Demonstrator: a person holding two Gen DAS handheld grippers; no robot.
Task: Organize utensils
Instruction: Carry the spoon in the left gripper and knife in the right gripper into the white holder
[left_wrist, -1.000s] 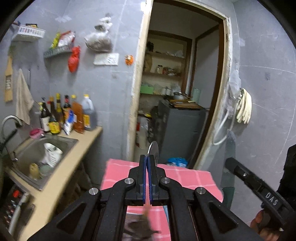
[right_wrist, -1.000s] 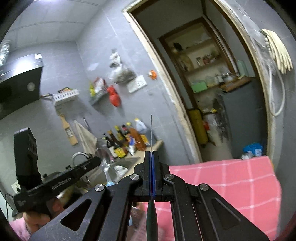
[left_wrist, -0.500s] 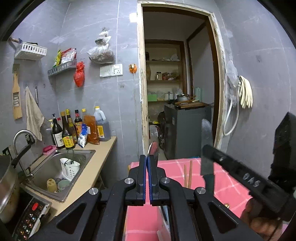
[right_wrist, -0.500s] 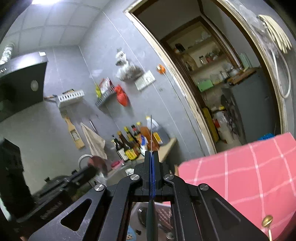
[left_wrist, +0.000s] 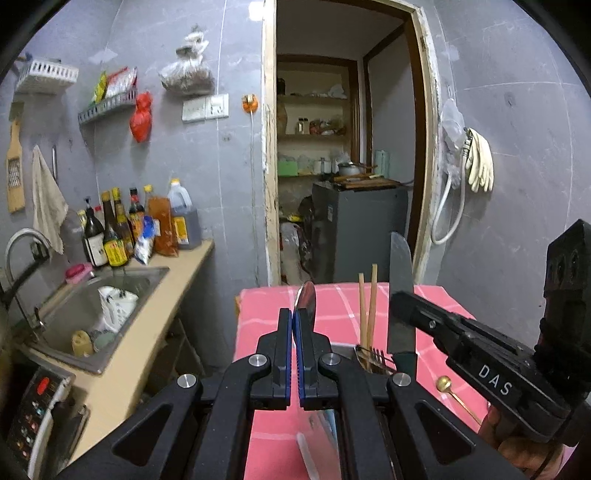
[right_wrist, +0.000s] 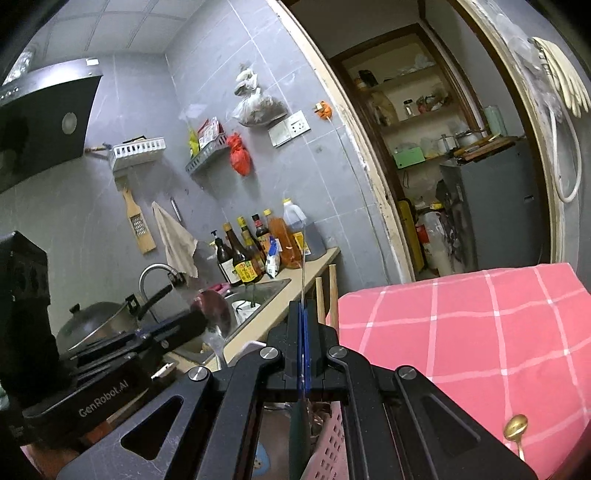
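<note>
**tongs clamped on a spoon and a knife above the utensil basket**

the left tongs (left_wrist: 294, 325) are pressed together on a metal spoon (left_wrist: 307, 302), whose bowl stands up past the fingertips while its pale handle hangs down below them, over the pink checked bench (left_wrist: 332, 302). just to the right of them, a pair of wooden chopsticks (left_wrist: 369, 306) and a fork (left_wrist: 375, 356) stand upright in a container whose body is mostly hidden behind the tongs' frame. further right, the right tongs (left_wrist: 397, 302) are closed on a knife (left_wrist: 400, 295), blade pointing up and dark handle pointing down, close beside the chopsticks. in the right wrist view the blade shows edge-on as a thin line between the shut fingers, and a pink slotted basket (right_wrist: 334, 439) sits directly under it. at the far right a small gold spoon (left_wrist: 445, 384) lies flat on the bench cloth, apart from everything else.

the step in hand looks like the placing of both held utensils into the basket, handle end first. the next move would call for lowering each piece straight down into a free gap, keeping the knife clear of the chopsticks and fork, and opening the tongs only once the handles are seated. the gold spoon appears to be left for later.
</note>
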